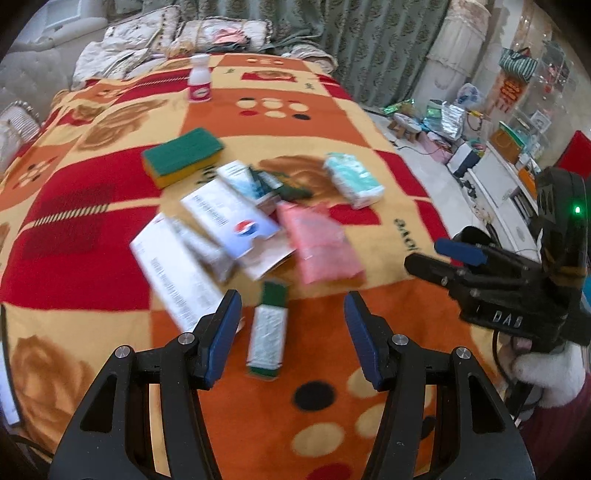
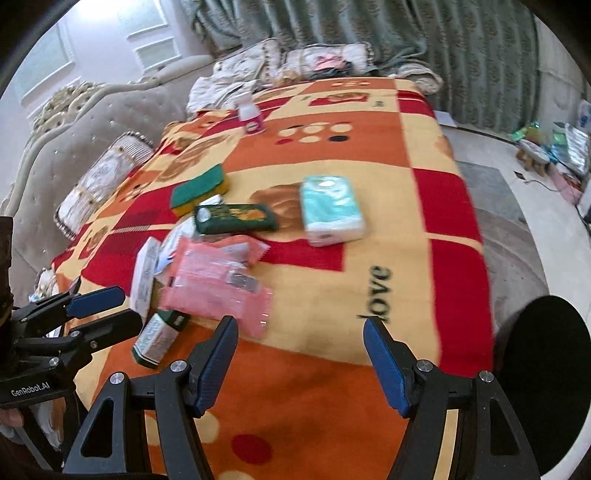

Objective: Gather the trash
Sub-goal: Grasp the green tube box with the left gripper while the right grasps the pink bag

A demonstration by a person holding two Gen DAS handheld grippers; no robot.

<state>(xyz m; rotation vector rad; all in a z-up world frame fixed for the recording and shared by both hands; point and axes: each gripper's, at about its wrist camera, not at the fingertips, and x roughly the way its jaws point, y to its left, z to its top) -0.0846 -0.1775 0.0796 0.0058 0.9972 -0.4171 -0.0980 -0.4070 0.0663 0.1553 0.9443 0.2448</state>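
Observation:
Trash lies on a patterned blanket (image 1: 110,229): white paper boxes (image 1: 173,273), a Pepsi-marked card (image 1: 236,225), a pink wrapper (image 1: 321,243), a small green-and-white box (image 1: 267,332), a dark green packet (image 2: 236,218) and a teal tissue pack (image 1: 352,179). My left gripper (image 1: 293,336) is open and empty, with the small box between its fingers' line, a little ahead. My right gripper (image 2: 299,365) is open and empty, above the blanket just right of the pink wrapper (image 2: 218,284). The right gripper also shows in the left wrist view (image 1: 439,256).
A green-and-yellow sponge (image 1: 183,155) and a white bottle with a pink label (image 1: 199,79) sit farther back. Pillows (image 1: 221,35) and a padded headboard (image 2: 55,147) lie beyond. The bed's right edge drops to a cluttered floor (image 1: 461,147). A black round object (image 2: 546,376) is at the right.

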